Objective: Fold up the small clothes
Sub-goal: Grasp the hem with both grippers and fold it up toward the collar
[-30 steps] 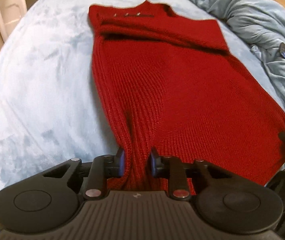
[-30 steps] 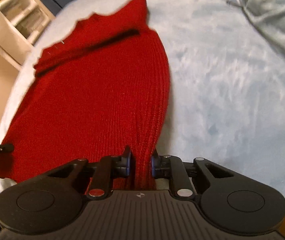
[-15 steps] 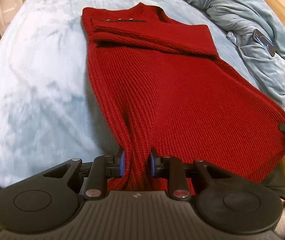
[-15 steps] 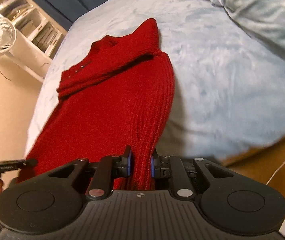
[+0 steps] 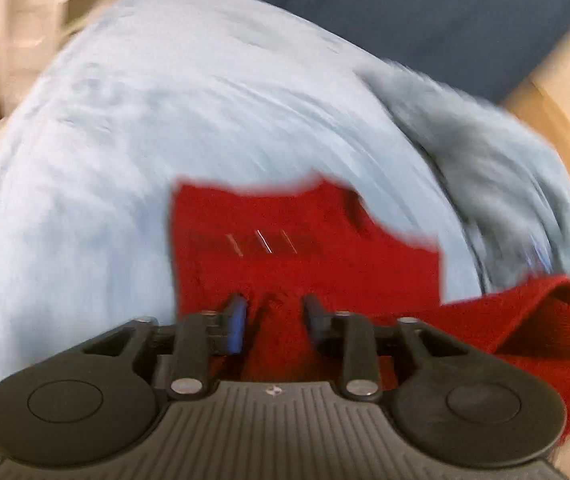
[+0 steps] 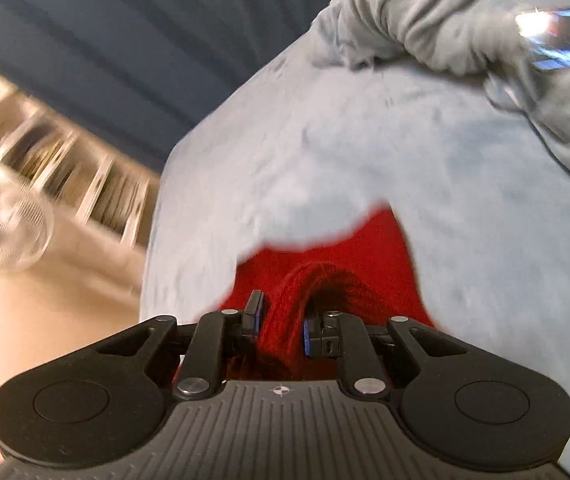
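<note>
a soft light blue blanket covers the bed. a rumpled grey-blue cloth lies in a heap on the right side of it. something shiny sits on that heap, too blurry to tell what it is. behind the bed hangs a dark blue curtain. a white round fan stands by pale shelves on the left.

A home bedroom is showing here: a bed is lying under pale blue fleece, a crumpled blanket is sitting on it, and shelves and a fan are standing beside it.
</note>
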